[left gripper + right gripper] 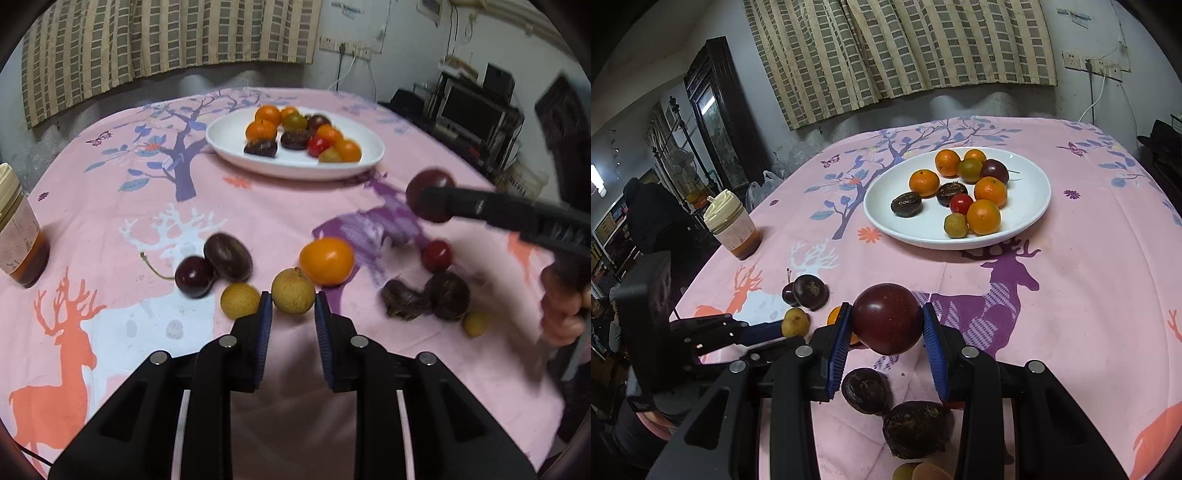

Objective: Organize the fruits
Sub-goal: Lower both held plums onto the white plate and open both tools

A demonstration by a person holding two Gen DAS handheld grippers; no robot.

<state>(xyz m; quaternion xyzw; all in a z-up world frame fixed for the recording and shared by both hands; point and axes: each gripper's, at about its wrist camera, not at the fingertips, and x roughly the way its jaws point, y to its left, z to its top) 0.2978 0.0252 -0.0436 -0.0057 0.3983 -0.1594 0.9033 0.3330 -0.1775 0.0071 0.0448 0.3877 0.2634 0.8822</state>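
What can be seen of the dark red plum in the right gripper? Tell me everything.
The plum is round, smooth and glossy, deep maroon with faint speckling and a soft highlight on top. It looks whole and unbruised. The right gripper is shut on it, its blue-padded fingers pressing both sides. It hangs lifted above the pink tablecloth, touching nothing else, short of the white plate. The left wrist view shows it blurred.

- The left hand-held gripper (293, 306) has its blue pads either side of a tan longan (293, 291) lying on the pink worktop (258, 206).
- A second longan (240, 300) lies just beside it; an orange (326, 261) sits just behind.
- The right hand-held gripper (432, 201) grips a dark plum (430, 192), raised above the cloth.
- A white plate (229, 136) of fruit stands farther back.
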